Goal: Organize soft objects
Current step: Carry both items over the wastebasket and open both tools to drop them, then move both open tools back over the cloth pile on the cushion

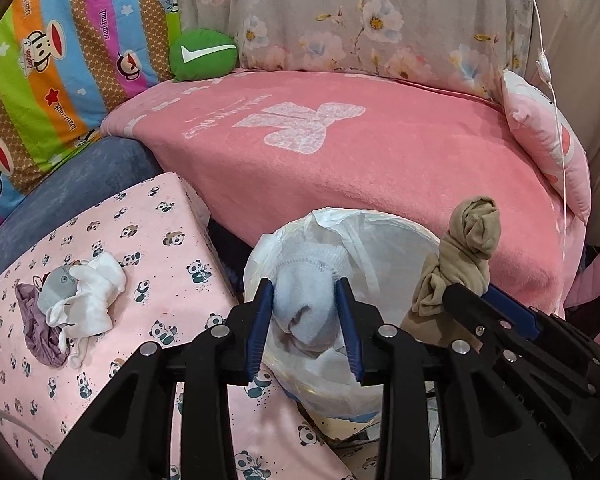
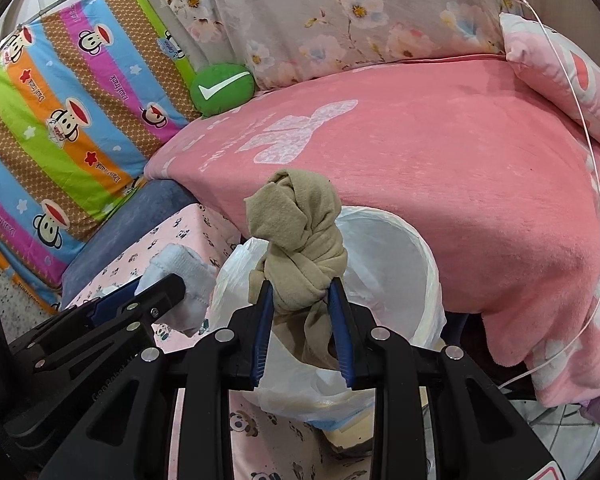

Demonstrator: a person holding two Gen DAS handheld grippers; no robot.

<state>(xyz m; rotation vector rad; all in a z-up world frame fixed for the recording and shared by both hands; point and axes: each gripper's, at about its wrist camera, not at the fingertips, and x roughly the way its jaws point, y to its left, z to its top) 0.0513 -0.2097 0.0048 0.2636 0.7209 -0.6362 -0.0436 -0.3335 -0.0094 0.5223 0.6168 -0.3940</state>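
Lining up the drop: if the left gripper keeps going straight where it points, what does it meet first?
Probably the plastic-lined bin: the left gripper, shut on the white sock, points into its mouth. Depth is uncertain.

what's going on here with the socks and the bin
A person is working two handheld grippers. The left gripper is clamped on a rolled white sock, and the right gripper is clamped on a knotted tan stocking. Both are held at the white bag-lined bin beside the pink bed. More socks lie in a small pile on the panda-print cloth.
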